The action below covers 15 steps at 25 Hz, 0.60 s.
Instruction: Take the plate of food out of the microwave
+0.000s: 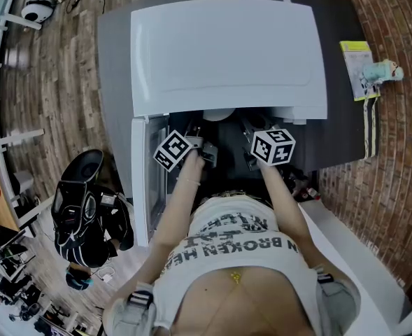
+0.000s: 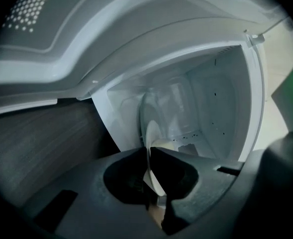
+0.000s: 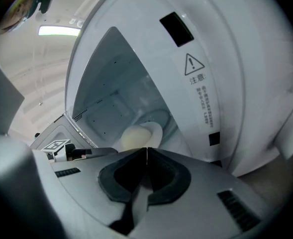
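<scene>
The white microwave point(image 1: 226, 54) stands with its door point(image 1: 141, 180) swung open to the left. Both grippers reach into its mouth. My left gripper point(image 2: 148, 151) is shut on the rim of a white plate point(image 2: 151, 136), which I see edge-on inside the white cavity. In the right gripper view the same plate point(image 3: 155, 128) carries a pale mound of food point(image 3: 134, 137), and my right gripper point(image 3: 146, 151) is shut at its near rim. From the head view, the left gripper point(image 1: 206, 152) and right gripper point(image 1: 250, 157) are side by side under the microwave's front edge; the plate is hidden there.
The microwave sits on a dark grey table point(image 1: 115, 82). A yellow packet with a small figure point(image 1: 363, 68) lies at the table's right edge. A black bag and gear point(image 1: 87, 208) stand on the floor at the left, beside the open door.
</scene>
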Each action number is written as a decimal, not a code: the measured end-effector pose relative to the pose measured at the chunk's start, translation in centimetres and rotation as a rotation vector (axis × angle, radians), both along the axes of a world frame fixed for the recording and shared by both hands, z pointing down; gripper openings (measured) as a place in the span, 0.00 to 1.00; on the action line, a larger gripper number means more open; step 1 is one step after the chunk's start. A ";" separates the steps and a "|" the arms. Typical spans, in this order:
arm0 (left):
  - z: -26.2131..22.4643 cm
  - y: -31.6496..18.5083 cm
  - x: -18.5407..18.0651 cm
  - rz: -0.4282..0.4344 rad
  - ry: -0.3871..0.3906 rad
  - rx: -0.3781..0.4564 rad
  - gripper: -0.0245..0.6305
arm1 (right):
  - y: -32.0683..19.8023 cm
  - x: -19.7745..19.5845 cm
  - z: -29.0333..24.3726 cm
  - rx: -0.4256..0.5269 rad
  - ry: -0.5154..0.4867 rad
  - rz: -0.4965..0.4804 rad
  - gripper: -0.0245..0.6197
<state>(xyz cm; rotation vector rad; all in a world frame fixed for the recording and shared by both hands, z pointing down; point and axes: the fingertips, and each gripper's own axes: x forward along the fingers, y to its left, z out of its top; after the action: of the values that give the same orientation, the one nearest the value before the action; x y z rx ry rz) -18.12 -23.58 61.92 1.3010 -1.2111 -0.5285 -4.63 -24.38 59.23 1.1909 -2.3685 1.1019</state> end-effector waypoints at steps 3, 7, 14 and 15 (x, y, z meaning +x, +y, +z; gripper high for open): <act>0.0 0.4 0.1 -0.003 0.003 -0.003 0.08 | 0.4 0.2 0.3 -0.019 -0.016 0.008 0.05; 0.1 1.0 0.0 -0.009 0.009 -0.007 0.08 | 1.0 0.2 0.8 -0.047 -0.045 0.015 0.05; 0.2 1.8 0.2 -0.013 0.026 -0.017 0.08 | 1.1 -0.2 0.9 -0.085 -0.161 0.037 0.06; 0.2 1.9 0.2 -0.014 0.028 -0.018 0.08 | 1.2 -0.3 1.0 -0.094 -0.171 0.036 0.06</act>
<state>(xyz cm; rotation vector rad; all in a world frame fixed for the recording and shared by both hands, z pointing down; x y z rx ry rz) -17.93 -21.65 62.16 1.2667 -1.1996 -0.5433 -4.91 -23.21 60.25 1.1527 -2.3962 1.3620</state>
